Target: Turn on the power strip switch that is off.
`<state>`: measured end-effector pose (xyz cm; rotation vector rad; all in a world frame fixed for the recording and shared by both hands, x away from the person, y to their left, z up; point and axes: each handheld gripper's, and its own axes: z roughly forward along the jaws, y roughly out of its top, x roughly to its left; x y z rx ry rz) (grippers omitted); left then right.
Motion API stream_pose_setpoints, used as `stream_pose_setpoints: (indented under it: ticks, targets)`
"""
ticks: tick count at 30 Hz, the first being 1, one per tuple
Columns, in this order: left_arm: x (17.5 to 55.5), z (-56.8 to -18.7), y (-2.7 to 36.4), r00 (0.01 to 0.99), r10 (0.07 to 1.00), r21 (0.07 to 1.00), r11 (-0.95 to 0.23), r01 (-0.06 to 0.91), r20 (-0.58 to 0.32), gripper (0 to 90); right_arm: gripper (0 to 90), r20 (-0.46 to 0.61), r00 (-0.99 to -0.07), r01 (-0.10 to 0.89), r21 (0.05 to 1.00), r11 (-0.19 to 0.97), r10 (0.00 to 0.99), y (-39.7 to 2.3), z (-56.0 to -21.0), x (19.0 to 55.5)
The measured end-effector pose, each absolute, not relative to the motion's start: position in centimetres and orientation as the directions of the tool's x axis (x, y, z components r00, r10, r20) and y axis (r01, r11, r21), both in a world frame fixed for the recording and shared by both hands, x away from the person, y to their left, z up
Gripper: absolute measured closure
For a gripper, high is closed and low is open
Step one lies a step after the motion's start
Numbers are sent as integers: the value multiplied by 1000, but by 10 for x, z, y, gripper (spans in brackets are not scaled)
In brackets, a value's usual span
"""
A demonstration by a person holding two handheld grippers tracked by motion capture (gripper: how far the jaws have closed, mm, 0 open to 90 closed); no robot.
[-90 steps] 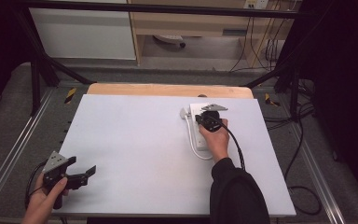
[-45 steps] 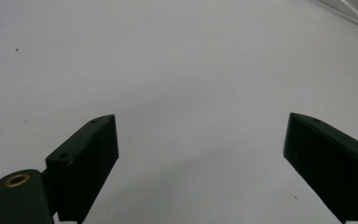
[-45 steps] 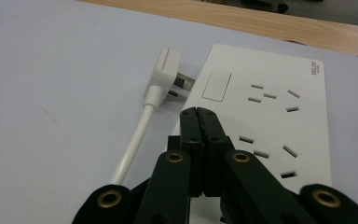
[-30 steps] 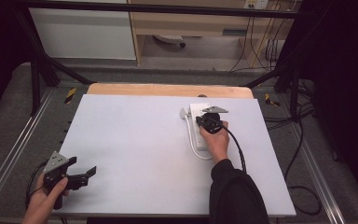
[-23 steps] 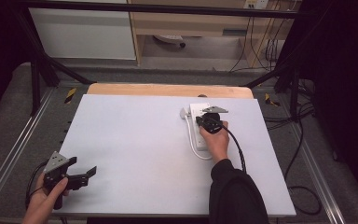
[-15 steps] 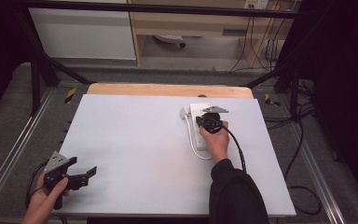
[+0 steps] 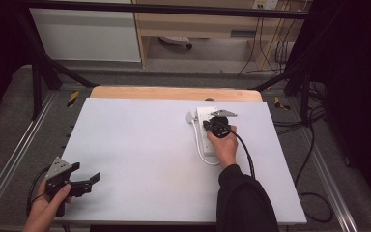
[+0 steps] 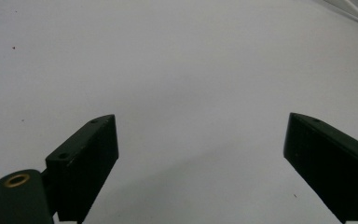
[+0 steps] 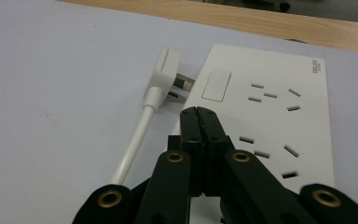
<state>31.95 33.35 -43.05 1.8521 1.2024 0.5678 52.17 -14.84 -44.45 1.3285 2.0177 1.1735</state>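
**Right tongs shut over power strip, left tongs wide open and idle**

Right gripper (image 7: 211, 126): jaws pressed flat together, nothing between them. In the right gripper view the closed tips (image 9: 199, 113) sit over the near-left part of the strip's face, just short of the rocker switch (image 9: 216, 86). Can't tell whether the tips touch the plastic or hover just above it.

Left gripper (image 7: 88, 180): jaws spread wide, nothing between them. In the left gripper view the two black fingers (image 8: 87, 156) stand far apart over bare table surface. It is at the near-left corner, well apart from the strip.

Largest to smallest:

- Table (image 7: 140, 145): white top, bare wooden strip along the far edge. Dark frame rails and grey floor around it.
- Person: right forearm in a dark sleeve (image 7: 244, 200) comes in from the near edge, hand wrapped around the right gripper. The left hand (image 7: 46, 208) shows at the bottom left corner, holding the left gripper.
- Power strip (image 7: 207, 133): white, flat on the table, far-right area, long axis running roughly near to far. Several socket groups visible on the face (image 9: 279, 112).
- Cord (image 7: 200, 147): white, runs along the strip's left side and curves round near the hand.
- Plug (image 9: 164, 70): white, lies on the table just beside the strip's far-left corner, metal prongs pointing at the strip's edge. Not seated in any socket.
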Motion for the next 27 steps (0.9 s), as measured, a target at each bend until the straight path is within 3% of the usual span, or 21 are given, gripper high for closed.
stream_pose_setpoints:
  ticks: [27]
  targets:
    - [319,-431,332,446,893,831,-201,519,-63,102,900,79,-434,526,831,181,897,-148,-445,522]
